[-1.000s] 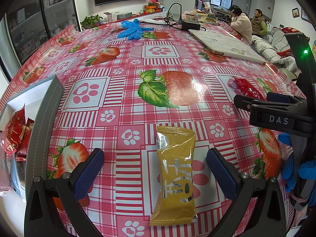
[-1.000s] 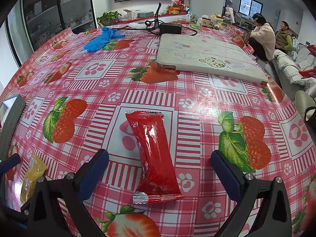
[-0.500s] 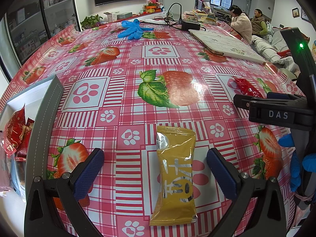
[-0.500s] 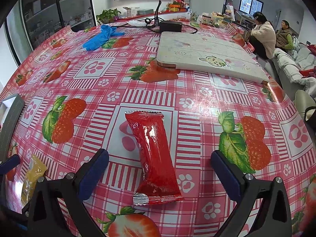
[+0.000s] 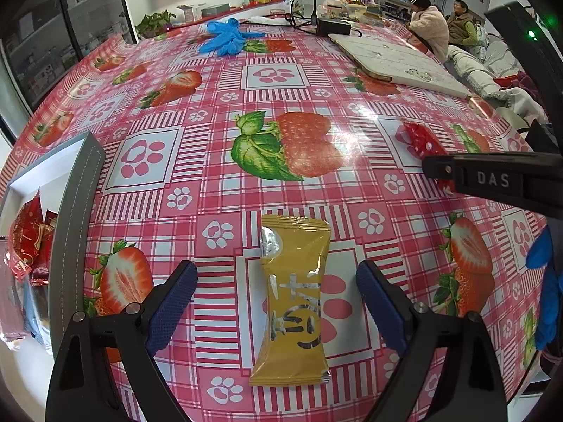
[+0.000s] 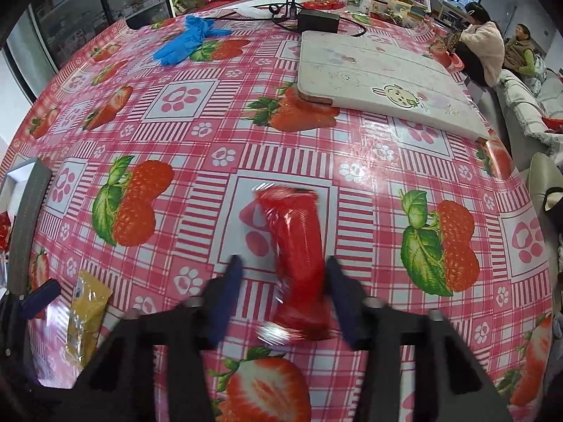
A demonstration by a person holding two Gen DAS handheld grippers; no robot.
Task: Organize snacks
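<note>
A yellow snack packet [image 5: 293, 299] lies flat on the strawberry tablecloth between the wide-open fingers of my left gripper [image 5: 276, 302]; it also shows in the right wrist view [image 6: 86, 313]. A red snack packet [image 6: 299, 256] lies between the fingers of my right gripper [image 6: 285, 292], whose jaws stand narrow with the right finger against the packet and a gap at the left finger; the view is motion-blurred. The red packet's far end shows in the left wrist view [image 5: 420, 140], behind the right gripper's body.
A grey-rimmed box [image 5: 75, 211] at the left edge holds several red snack packets [image 5: 30, 242]. A white board [image 6: 380, 77] lies at the back right. Blue gloves [image 6: 186, 40] and a black adapter with cables [image 6: 318, 17] lie far back. People sit beyond the table.
My right gripper's jaws have narrowed from wide open around the red packet, which has shifted slightly. My left gripper and the yellow packet have not moved.
</note>
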